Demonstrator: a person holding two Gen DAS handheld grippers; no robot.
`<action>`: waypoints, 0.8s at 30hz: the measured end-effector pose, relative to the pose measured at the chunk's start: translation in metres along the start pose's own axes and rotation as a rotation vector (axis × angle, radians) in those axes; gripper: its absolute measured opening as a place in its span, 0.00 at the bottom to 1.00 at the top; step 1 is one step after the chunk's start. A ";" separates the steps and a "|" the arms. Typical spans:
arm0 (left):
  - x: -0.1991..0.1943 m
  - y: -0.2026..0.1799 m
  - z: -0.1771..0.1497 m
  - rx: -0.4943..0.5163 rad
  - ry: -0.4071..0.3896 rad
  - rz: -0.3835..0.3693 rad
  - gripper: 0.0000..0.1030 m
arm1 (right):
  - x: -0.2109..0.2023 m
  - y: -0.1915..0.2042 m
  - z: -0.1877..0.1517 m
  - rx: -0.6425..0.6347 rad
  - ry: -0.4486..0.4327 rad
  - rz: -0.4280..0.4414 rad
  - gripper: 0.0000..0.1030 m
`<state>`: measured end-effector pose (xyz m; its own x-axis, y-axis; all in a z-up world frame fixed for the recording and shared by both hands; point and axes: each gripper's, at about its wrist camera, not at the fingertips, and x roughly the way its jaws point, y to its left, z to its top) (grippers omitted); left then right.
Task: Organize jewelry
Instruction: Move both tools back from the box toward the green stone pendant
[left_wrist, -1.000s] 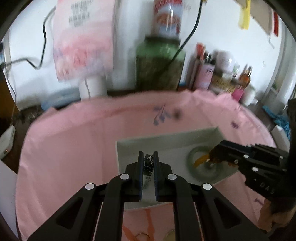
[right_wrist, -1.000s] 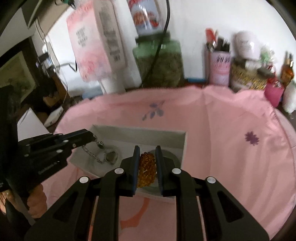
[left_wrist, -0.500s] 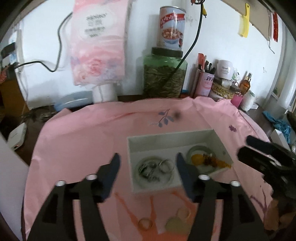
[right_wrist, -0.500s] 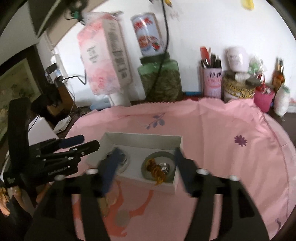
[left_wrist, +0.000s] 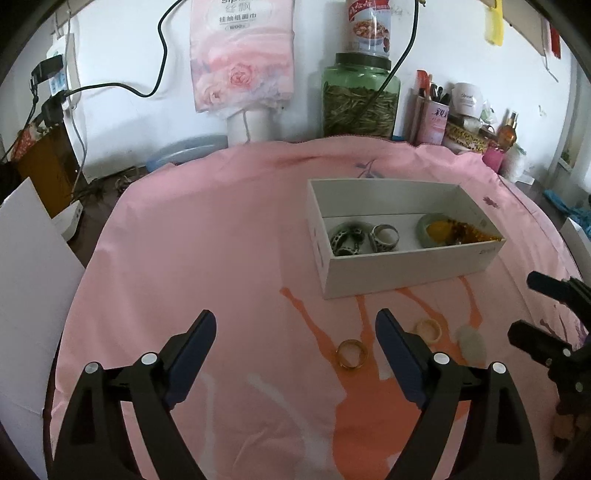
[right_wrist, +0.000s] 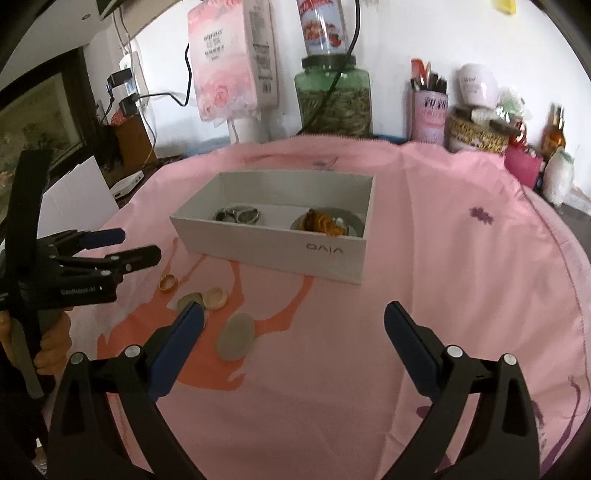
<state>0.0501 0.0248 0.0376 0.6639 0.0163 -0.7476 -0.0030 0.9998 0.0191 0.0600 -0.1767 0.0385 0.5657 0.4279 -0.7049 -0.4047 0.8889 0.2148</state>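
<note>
Left tongs (left_wrist: 295, 325) and right tongs (right_wrist: 293, 314) opening wide, gripping nothing, hovering near white box (right_wrist: 273, 240); rings (left_wrist: 351, 353) lying on cloth.

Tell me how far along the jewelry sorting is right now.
Partly done. The white box holds silver rings and an amber bead bracelet. Nothing is in hand: the left hand-held gripper and right hand-held gripper are both empty, jaws opening. Left on the pink cloth: a gold ring, a pale ring and a pale oval stone.
</note>
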 end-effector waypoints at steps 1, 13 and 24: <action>0.001 0.001 0.000 0.005 0.002 0.005 0.84 | 0.001 -0.001 0.000 0.004 0.005 0.003 0.91; 0.008 0.003 -0.005 0.000 0.061 -0.017 0.84 | 0.007 0.000 -0.003 0.015 0.041 0.014 0.91; 0.010 -0.050 -0.017 0.165 0.053 -0.044 0.84 | 0.010 -0.004 -0.003 0.036 0.057 0.002 0.91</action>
<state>0.0445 -0.0244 0.0182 0.6201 -0.0223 -0.7842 0.1509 0.9843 0.0913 0.0651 -0.1760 0.0286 0.5226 0.4208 -0.7415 -0.3792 0.8937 0.2399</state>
